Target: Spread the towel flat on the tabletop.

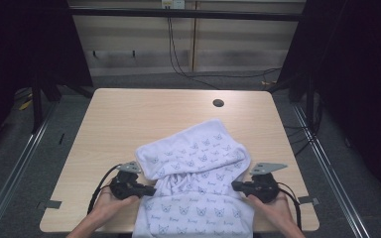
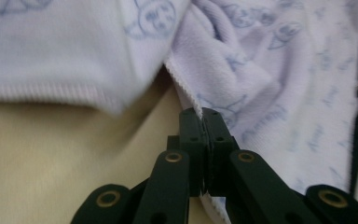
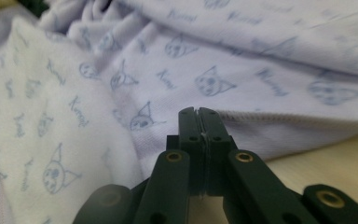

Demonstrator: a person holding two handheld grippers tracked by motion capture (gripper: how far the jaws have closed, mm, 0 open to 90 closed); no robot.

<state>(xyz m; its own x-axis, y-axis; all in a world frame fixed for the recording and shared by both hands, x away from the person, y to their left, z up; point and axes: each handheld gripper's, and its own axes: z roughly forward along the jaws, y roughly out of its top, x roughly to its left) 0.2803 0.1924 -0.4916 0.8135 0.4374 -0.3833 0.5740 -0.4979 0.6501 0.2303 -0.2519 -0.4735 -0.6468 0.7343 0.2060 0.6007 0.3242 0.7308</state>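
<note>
The left hand-held gripper (image 1: 149,190) pinches the white cloth (image 1: 198,163) at its left edge. The right hand-held gripper (image 1: 236,186) pinches its right edge, likely to lift it evenly off the surface (image 1: 129,114)

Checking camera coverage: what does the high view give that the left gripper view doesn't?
High view: the whole table with its grommet hole, both hands, the right gripper, cables on the floor. Left gripper view: the left gripper with jaws shut on the stitched hem. Shared: the white cat-print garment, partly folded, on the wooden tabletop.
</note>
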